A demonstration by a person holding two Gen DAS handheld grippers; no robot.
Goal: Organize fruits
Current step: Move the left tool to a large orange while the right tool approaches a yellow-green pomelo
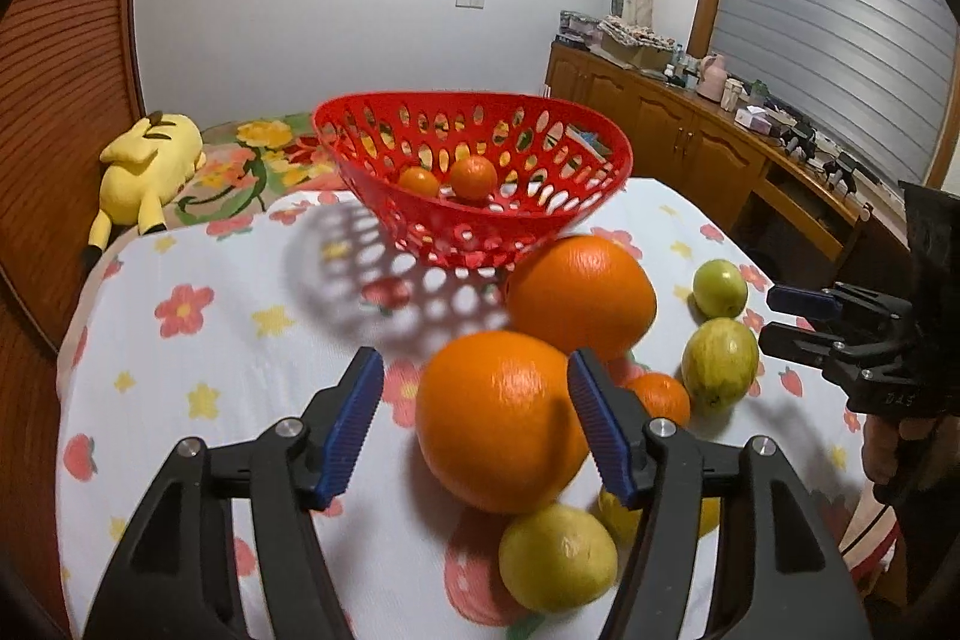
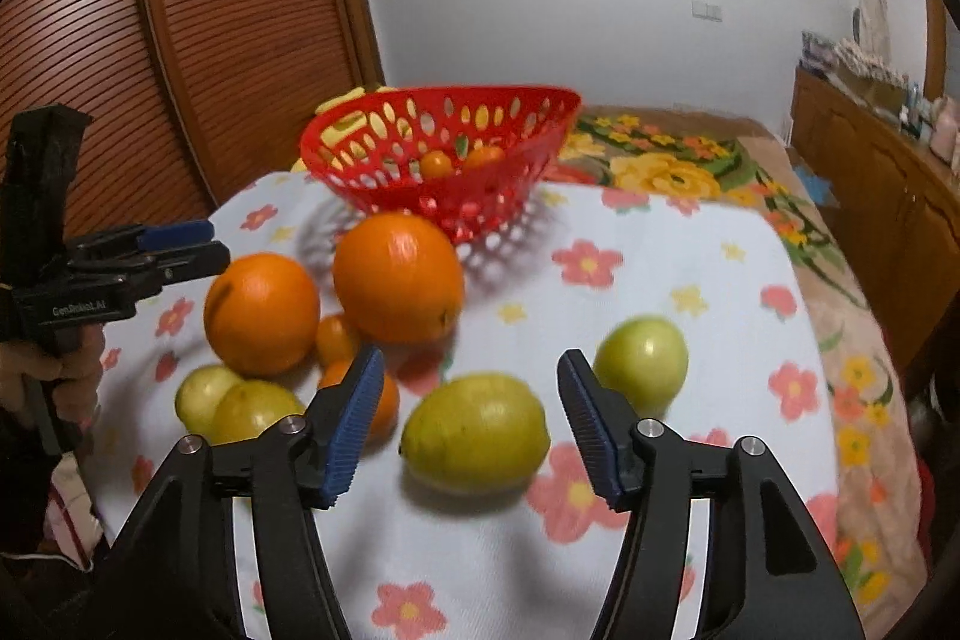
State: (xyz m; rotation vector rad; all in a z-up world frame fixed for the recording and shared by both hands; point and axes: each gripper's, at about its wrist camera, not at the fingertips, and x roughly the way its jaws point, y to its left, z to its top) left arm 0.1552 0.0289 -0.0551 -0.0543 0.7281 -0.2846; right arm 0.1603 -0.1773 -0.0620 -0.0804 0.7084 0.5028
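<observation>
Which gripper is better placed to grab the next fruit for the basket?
Right. The right gripper is open with the yellow-green lemon centred between its fingers; the left gripper sits off-centre on the near orange.

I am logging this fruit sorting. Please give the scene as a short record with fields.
basket: red basket at the table's far side, two small oranges inside
loose fruit: two big oranges, small oranges, yellow-green fruits
left hand-held gripper: open, near a big orange
right hand-held gripper: open, yellow-green fruit between fingers, untouched
</observation>
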